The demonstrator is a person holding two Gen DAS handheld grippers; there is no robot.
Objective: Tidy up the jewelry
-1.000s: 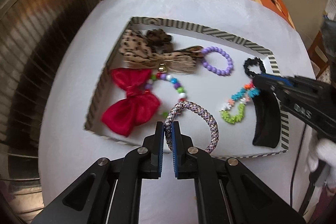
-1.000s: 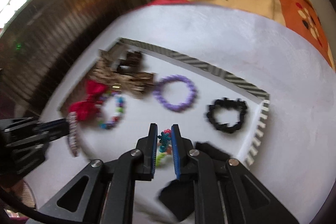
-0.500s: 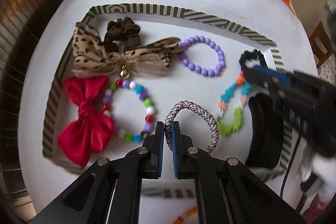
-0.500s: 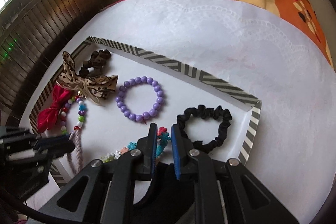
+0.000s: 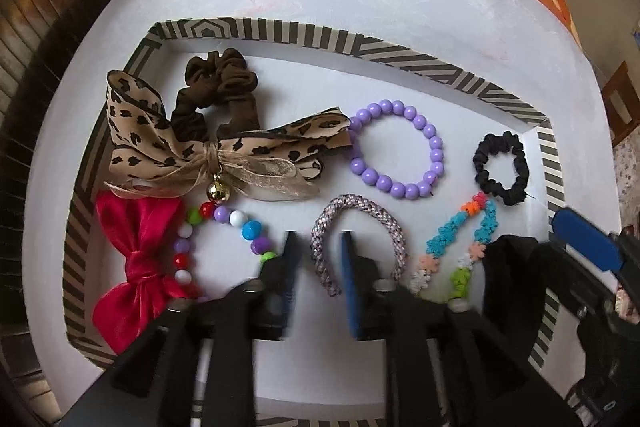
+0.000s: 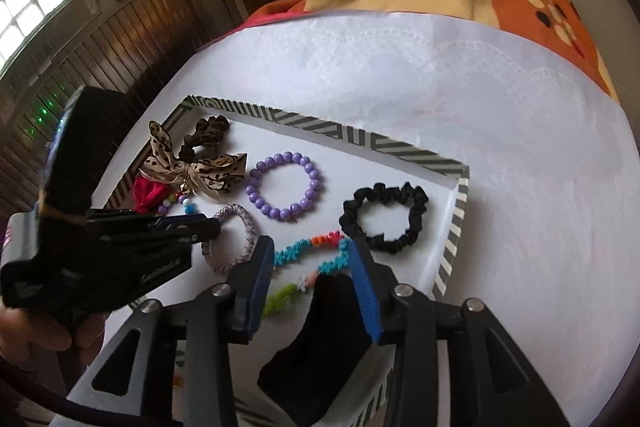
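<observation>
A striped-rim tray (image 5: 400, 55) holds the jewelry. My left gripper (image 5: 318, 267) points down into it with its jaws opening. The left strand of a braided hair ring (image 5: 360, 205) lies between the pads, which do not press on it. My right gripper (image 6: 310, 259) also has its jaws opening. A colourful flower bracelet (image 6: 296, 251) lies loose on the tray floor between its fingers. The braided ring (image 6: 230, 215) rests just left of that bracelet.
In the tray lie a purple bead bracelet (image 5: 400, 187), black scrunchie (image 5: 500, 171), brown scrunchie (image 5: 216, 79), leopard bow (image 5: 160, 147), red bow (image 5: 136, 259), multicolour bead bracelet (image 5: 240, 223) and a black pad (image 6: 320, 327). White cloth (image 6: 480, 107) surrounds it.
Both grippers were shut, the left on the braided ring and the right on the flower bracelet. Both have now parted their jaws and the pieces lie in the tray. The left gripper came lower.
</observation>
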